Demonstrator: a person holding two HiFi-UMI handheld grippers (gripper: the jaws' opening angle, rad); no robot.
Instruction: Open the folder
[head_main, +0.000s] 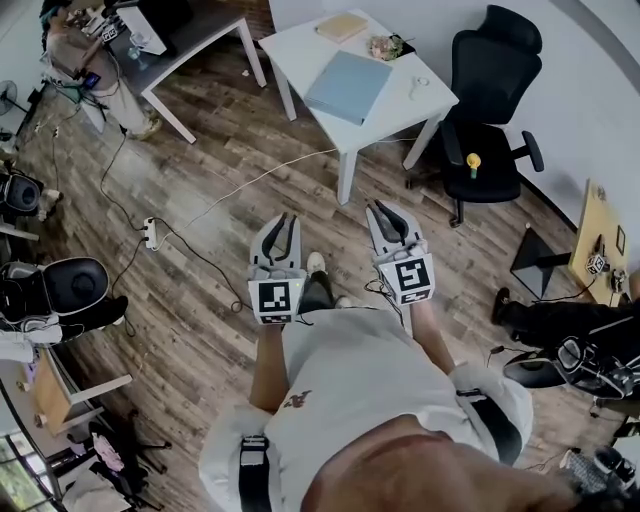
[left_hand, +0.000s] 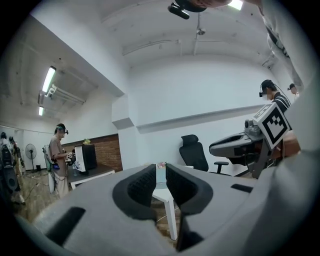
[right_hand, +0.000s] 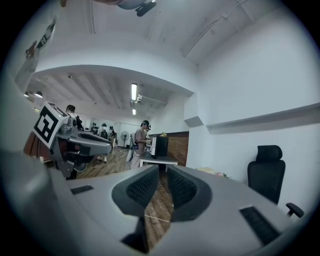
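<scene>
Far off on the left, a person (head_main: 95, 60) stands by a desk (head_main: 190, 45). That has nothing to do with my job. A white cord (head_main: 260, 178) runs over the wood floor (head_main: 200, 300) from the left toward the table.

My left gripper (head_main: 283, 222) is out in front of me and points flat, toward the table. Its fingers (left_hand: 140, 187) are close together, with just a thin gap between them. Nothing is in that gap. I see only floor and the table far behind it. This gripper holds nothing.

The table (head_main: 295, 50) is white and stands ahead of me, well apart from both grippers. The folder (head_main: 348, 86) lies flat on top of it, in the middle. It is blue and it is closed. A book (head_main: 341, 26) sits at the far edge, and flowers (head_main: 384, 46) are just to the right of the book. Nothing lies on the folder.

My right gripper (head_main: 388, 212) is just beside the left one and points the same way. Its fingers (right_hand: 142, 187) are also close together with a thin gap, and nothing is in there. It holds nothing too.

A black chair (head_main: 490, 110) stands to the right of the table.

So I think the job has not really begun. No part of it is done. The folder is shut and I am not touching it. I need to go up to the table first. Then I think I must open my fingers wider, take the edge of the cover and lift it over. One gripper may have to hold the folder down so it does not slide.
</scene>
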